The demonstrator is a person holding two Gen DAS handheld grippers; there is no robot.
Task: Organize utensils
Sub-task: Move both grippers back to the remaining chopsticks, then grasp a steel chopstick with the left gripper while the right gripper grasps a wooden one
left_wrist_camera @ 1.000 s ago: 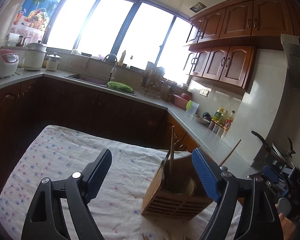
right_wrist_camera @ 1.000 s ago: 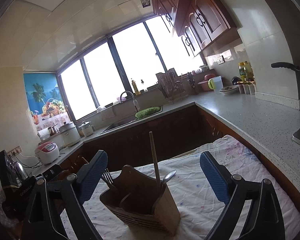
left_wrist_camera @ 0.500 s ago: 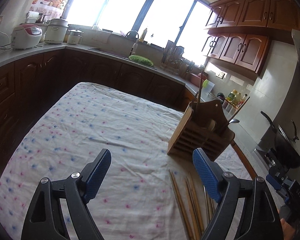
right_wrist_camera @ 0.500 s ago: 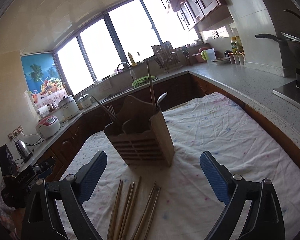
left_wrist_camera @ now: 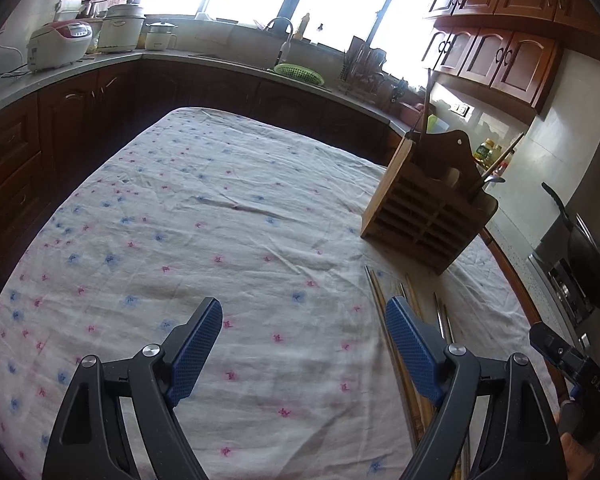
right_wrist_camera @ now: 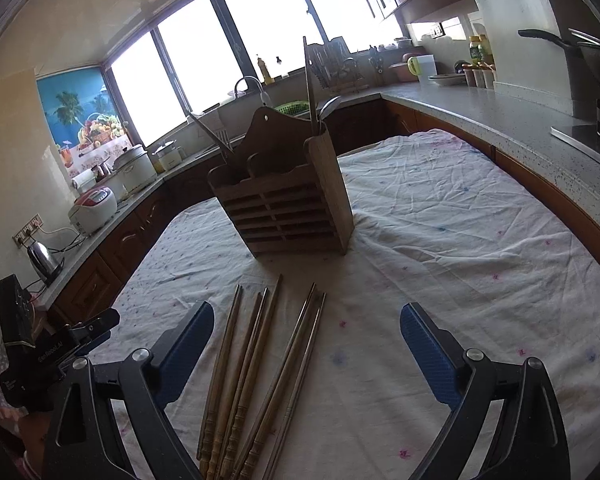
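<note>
Chopsticks (right_wrist_camera: 256, 364) lie loose on the cloth-covered bench (right_wrist_camera: 440, 240) before the wooden utensil holder (right_wrist_camera: 288, 200): light, stiff, slim, apt to roll; pinching mid-shaft looks safest. Both the left hand-held gripper (left_wrist_camera: 304, 344) and the right hand-held gripper (right_wrist_camera: 306, 344) gape wide, empty.

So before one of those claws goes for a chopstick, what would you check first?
1. Right gripper open, nothing held: ok.
2. Left gripper open, nothing held: ok.
3. Chopsticks lie loose on the tablecloth, between the right gripper's fingers: ok.
4. Wooden holder upright beyond them: ok.
5. Free room inside the holder, which already has utensils: cannot tell.
6. Single chopstick separated enough to pinch alone: not ok, they lie bunched.
</note>
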